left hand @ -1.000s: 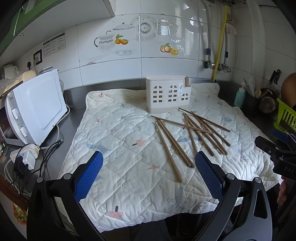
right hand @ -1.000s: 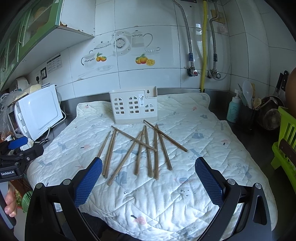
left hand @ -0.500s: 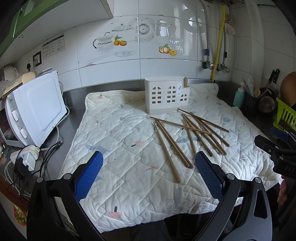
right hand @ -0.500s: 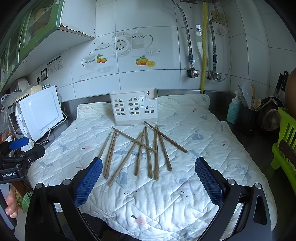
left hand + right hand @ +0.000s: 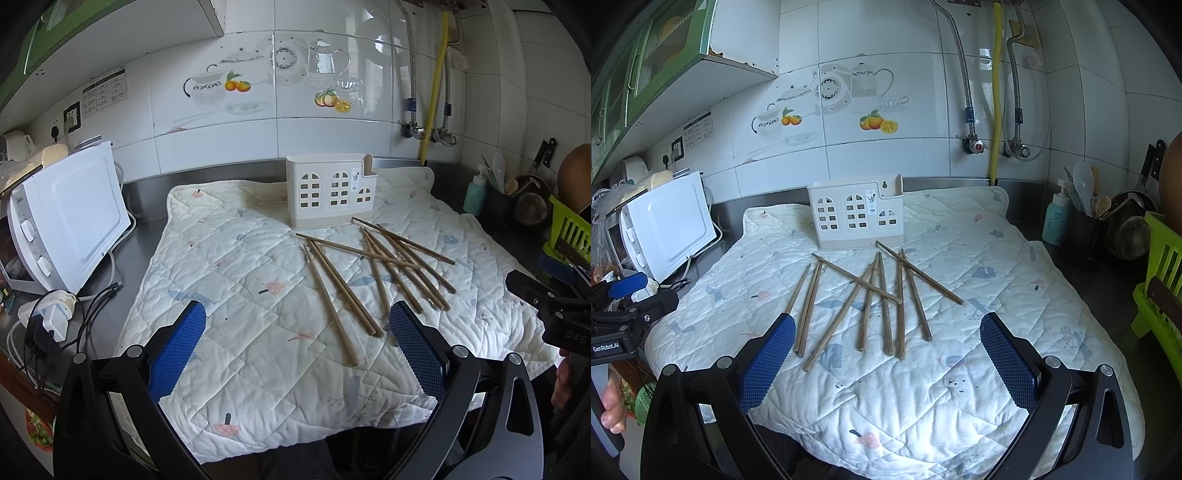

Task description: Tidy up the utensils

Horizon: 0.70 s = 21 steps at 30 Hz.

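Two hand-held grippers poised over a quilted mat on the kitchen table, with no utensil yet lifted. The left gripper fills the bottom of its own view, its blue-padded fingers set wide apart with nothing between them; the right gripper is likewise spread and empty, its fingers framing the near edge of the mat.

The task's objects are the wooden chopsticks, lying loose and partly crossed at mid-frame in the right wrist view, all flat on the mat. In that view most sticks run with their long axes roughly from bottom to top of the frame, that is, away from the fingers toward the holder, while two lie diagonally across the others. In the left wrist view the same chopsticks sit right of centre and slant from lower right toward upper left, so they lie off to one side of that gripper's line.

The white utensil holder, with window-shaped cut-outs, stands upright just beyond the far tips of the sticks, at upper centre of the frame. A white microwave stands at left, clear of the work.

Judgement: the right gripper is the better placed, since the pile lies directly ahead and between its fingers. Because the sticks point along the approach, the fingers would probably close across a stick's width near its closer end.
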{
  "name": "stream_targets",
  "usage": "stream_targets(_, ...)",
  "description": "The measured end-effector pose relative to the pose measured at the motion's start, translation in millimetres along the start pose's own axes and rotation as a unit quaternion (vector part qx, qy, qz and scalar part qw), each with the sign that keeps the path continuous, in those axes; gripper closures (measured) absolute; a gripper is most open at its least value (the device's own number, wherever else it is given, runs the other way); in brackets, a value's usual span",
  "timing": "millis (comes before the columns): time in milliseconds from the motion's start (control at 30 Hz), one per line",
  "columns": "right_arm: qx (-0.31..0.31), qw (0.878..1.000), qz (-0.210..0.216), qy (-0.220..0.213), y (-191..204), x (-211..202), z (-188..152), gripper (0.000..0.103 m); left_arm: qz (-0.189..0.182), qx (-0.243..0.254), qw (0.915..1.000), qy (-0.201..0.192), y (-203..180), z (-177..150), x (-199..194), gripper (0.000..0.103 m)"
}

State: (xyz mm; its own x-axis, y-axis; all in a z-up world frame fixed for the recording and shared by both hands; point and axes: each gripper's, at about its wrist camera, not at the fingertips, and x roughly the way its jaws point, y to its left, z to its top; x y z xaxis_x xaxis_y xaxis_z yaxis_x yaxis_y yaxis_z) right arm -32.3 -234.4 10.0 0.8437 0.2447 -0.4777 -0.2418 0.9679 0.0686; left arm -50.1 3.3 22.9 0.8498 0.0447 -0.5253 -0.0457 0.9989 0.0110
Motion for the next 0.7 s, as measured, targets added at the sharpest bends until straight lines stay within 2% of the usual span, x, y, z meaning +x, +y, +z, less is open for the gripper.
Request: stream_targets(700,0.009,1.000,-0.001,0.027,-26,41,1,0.007,0.007,-0.005,0.9997,0.023,-6,3,40,0.005)
